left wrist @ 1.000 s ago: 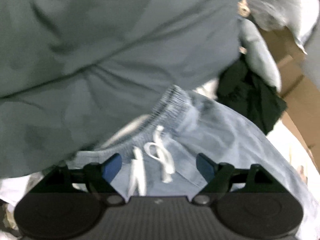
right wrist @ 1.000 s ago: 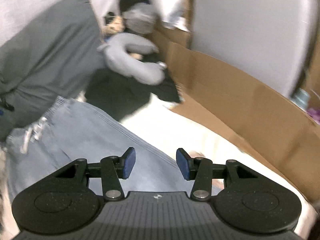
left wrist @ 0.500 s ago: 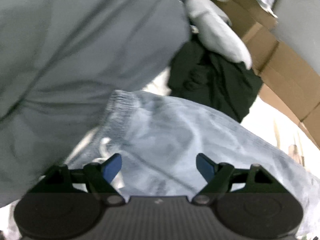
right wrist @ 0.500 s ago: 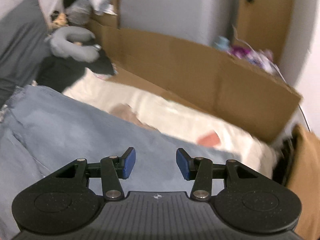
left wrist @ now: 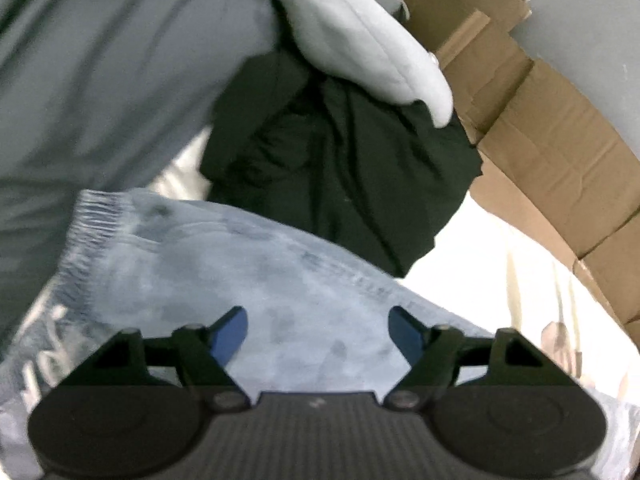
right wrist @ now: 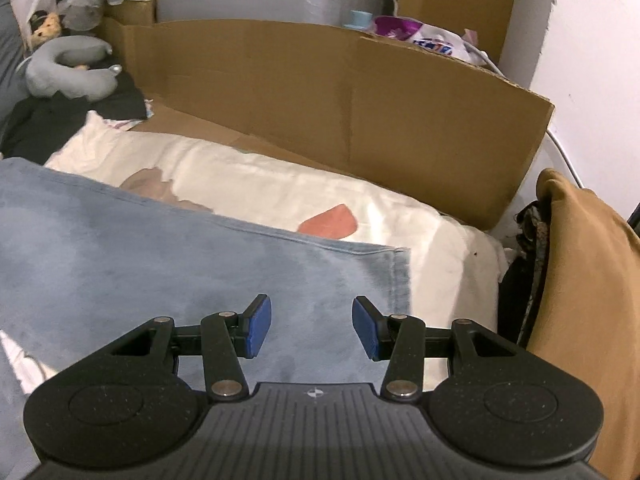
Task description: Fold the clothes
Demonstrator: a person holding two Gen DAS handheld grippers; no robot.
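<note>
Both claws [left wrist: 318,330] [right wrist: 311,328] parted, empty.

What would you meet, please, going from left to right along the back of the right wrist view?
Grey neck pillow → cardboard wall → purple-and-white packet → mustard-brown cloth.

Likely a home bedroom: cream bedsheet [right wrist: 280,192], neck pillow [right wrist: 68,68], cardboard boxes [right wrist: 320,92] stacked behind.

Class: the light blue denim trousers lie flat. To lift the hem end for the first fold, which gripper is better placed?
Right. The right gripper, jaws open and empty, hovers near the light blue denim trousers' hem edge. The left gripper looks at the elastic waistband.
</note>
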